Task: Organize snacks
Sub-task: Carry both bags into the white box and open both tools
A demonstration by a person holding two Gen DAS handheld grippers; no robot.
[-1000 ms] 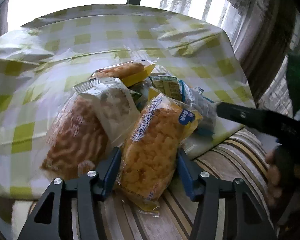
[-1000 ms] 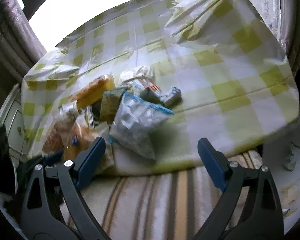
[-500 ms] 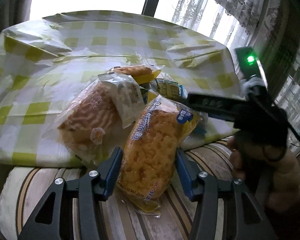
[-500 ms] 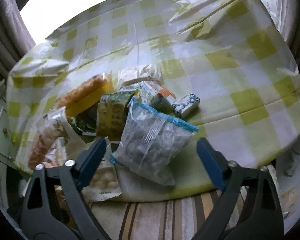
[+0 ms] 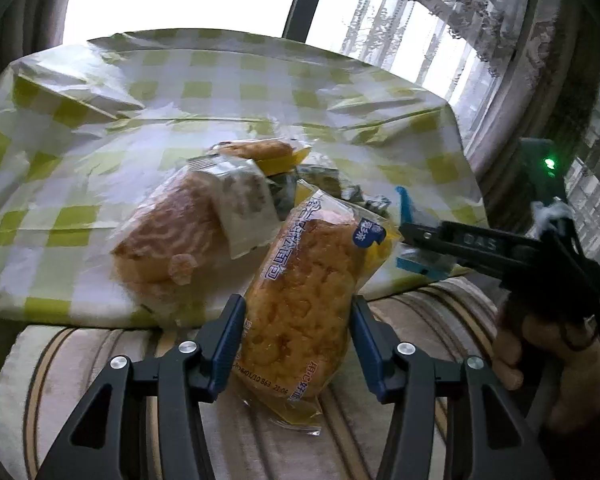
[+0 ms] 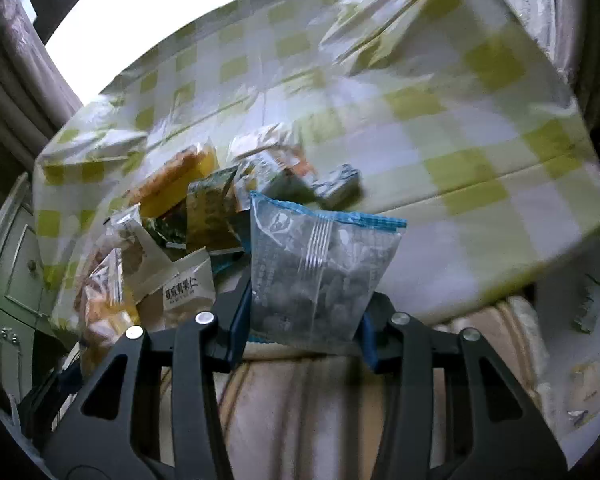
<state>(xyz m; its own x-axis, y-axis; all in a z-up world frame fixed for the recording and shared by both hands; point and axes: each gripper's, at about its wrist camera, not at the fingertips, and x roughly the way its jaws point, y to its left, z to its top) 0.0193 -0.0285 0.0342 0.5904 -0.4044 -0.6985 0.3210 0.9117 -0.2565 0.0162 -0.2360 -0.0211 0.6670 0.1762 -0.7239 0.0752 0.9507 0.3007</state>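
A desk (image 6: 480, 92) draped in a creased green-and-white checked cloth (image 5: 180, 92) carries a loose heap of snack packets near its front edge: a swirled bread bun in clear wrap (image 5: 168, 236), a yellow-backed biscuit pack (image 6: 172, 184), a green-printed sachet (image 6: 210, 212), a white nut packet (image 6: 184, 294) and a small blue-grey packet (image 6: 338, 184) lying just right of the heap, the cloth's far half bare and wrinkled

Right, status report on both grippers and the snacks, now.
Left gripper shut on orange bread pack. Right gripper shut on clear blue-topped bag. Remaining snack pile on checked tablecloth. Nothing in the way.
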